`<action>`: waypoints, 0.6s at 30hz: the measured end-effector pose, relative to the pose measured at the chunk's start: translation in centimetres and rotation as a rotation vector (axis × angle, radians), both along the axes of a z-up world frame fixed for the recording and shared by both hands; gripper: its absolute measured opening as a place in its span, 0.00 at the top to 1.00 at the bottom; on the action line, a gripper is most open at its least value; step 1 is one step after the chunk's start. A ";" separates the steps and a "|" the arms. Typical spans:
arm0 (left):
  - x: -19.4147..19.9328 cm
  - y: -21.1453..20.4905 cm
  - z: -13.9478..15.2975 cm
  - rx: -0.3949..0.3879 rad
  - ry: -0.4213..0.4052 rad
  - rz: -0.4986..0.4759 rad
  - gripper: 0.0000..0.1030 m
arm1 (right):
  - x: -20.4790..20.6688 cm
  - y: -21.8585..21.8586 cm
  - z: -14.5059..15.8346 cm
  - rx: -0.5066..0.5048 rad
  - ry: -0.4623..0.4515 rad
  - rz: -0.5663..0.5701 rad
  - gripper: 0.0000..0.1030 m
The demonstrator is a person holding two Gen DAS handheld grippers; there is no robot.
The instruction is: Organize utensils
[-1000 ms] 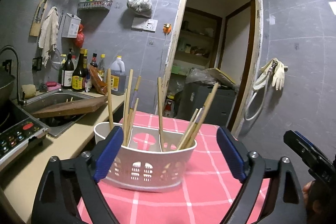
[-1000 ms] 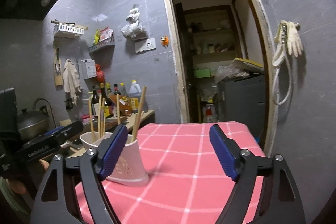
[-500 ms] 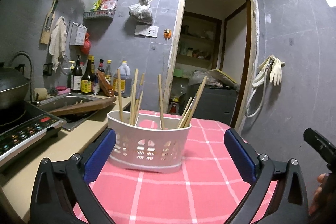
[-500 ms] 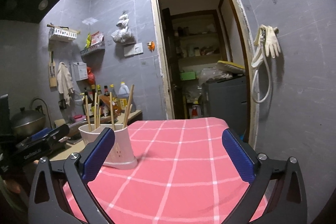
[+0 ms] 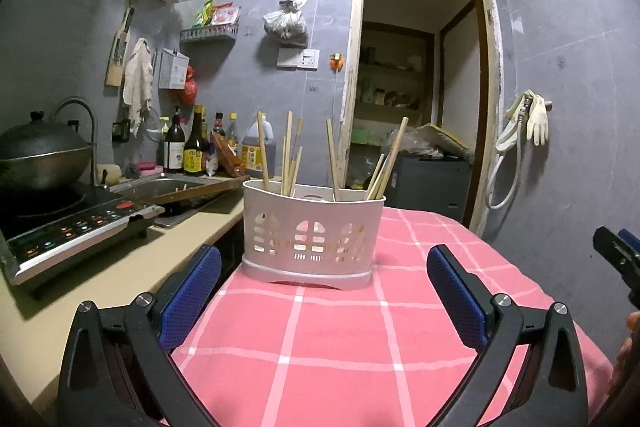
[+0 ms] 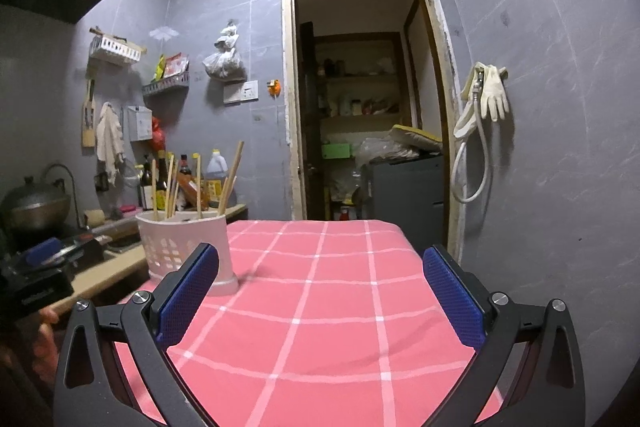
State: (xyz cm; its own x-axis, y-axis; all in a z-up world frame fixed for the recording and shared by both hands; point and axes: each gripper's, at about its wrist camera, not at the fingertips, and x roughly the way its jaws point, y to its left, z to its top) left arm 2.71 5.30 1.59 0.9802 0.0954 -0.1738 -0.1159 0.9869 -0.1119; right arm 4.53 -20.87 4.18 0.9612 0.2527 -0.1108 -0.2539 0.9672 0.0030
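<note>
Chopsticks [image 5: 291, 155] upright in white holder [image 5: 312, 235] on pink cloth [image 5: 320, 339], both grippers' fingers wide, empty

Wok [image 5: 38, 155] on induction cooktop [image 5: 76, 231], sauce bottles [image 5: 188, 151] behind sink [image 5: 160, 187], rubber gloves [image 6: 494, 93] hung right of doorway [image 6: 360, 99].

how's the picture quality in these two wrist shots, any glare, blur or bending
Left wrist view: sharp on the white slotted plastic chopstick holder, dim bluish light, door frame bowed by the fisheye. Right wrist view: ceiling light glare top right, pink checked tablecloth slightly soft, dark vignette in the corners.
</note>
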 end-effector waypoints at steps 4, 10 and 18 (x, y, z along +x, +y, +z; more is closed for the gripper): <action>-0.8 -0.5 -0.6 0.018 -0.020 -0.004 0.02 | -0.6 0.1 -0.6 -0.021 -0.004 -0.007 0.00; -1.0 -0.8 -0.9 0.017 -0.016 -0.007 0.02 | -0.8 0.0 -0.8 -0.016 -0.004 -0.013 0.00; -1.0 -0.7 -1.0 0.014 -0.015 -0.003 0.02 | -0.8 -0.1 -1.1 -0.015 0.004 -0.007 0.00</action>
